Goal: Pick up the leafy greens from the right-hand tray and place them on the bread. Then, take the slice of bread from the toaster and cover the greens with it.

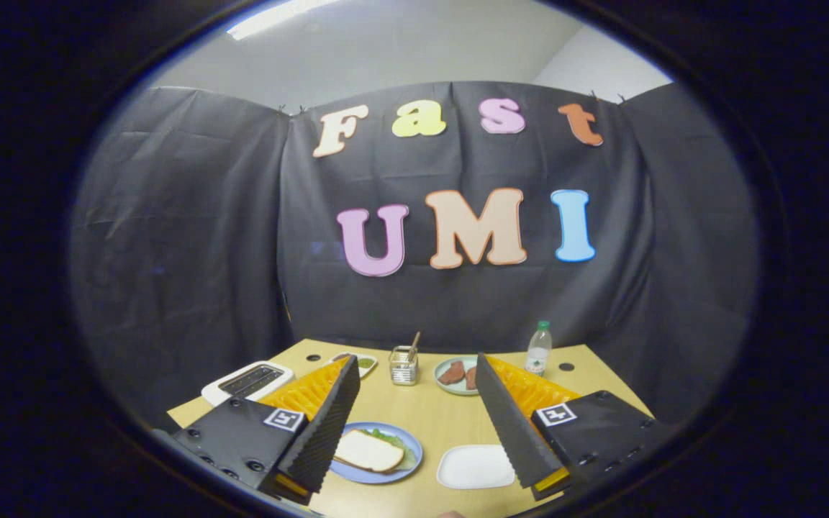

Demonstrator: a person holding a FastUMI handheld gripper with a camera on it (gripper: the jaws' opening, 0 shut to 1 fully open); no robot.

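- Tongs: released, fingers spread wide, nothing between them; held above the bench.
- Blue plate: on the bench, between the fingers, close to the left one and partly hidden by it.
- Bread: slice lies on the blue plate, on top of the greens.
- Greens: on the blue plate under the bread; green edge pokes out at the far side of the slice.
- White tray: just right of the blue plate, near the right finger; nothing on it.
- Toaster: white, far-left part of the bench, beyond the left finger; slots face up. Can't tell if a slice sits inside.
- Small dish: beyond the left fingertip, something green in it; partly hidden.
- Holder: clear cup mid-bench at the back w/ a stick standing in it.
- Teal plate: right of the holder, two brown pieces on it, right edge hidden by the right finger.
- Bottle: upright at the back right, green cap, beyond the right finger.
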